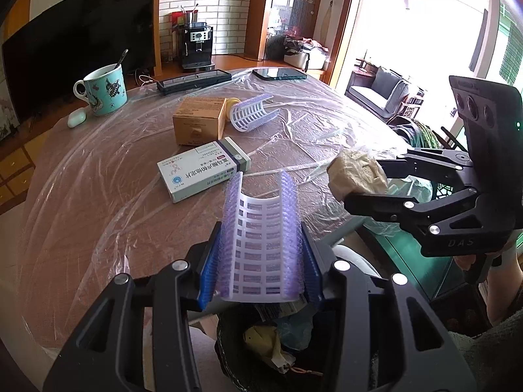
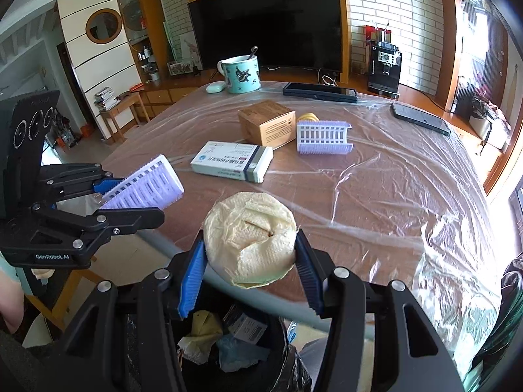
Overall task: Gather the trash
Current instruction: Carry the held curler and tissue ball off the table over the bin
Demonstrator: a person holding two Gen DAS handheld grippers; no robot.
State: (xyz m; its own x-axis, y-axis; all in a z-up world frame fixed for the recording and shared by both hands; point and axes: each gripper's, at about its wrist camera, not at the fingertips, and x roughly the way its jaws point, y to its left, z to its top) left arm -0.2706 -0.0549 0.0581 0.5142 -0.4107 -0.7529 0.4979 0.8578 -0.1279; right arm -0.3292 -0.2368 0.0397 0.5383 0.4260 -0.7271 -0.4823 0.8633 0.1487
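The left claw [image 1: 258,261] points forward and steeply down, its blue ribbed pads [image 1: 209,271] clamped on the sides of a white and lilac curved plastic bristle strip [image 1: 260,238]. Just to its right, the right claw [image 2: 250,261] tilts down alike, its pads [image 2: 191,281] pressing a crumpled beige paper wad [image 2: 250,238]. A bare hand [image 1: 470,261] shows beneath the right claw's black body.

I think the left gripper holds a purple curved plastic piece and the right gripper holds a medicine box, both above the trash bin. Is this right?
Not quite. The right gripper holds a crumpled wad of tissue paper, not a medicine box; the right wrist view shows it. The medicine box lies on the table. The left gripper does hold the purple curved plastic piece, both above the trash bin.
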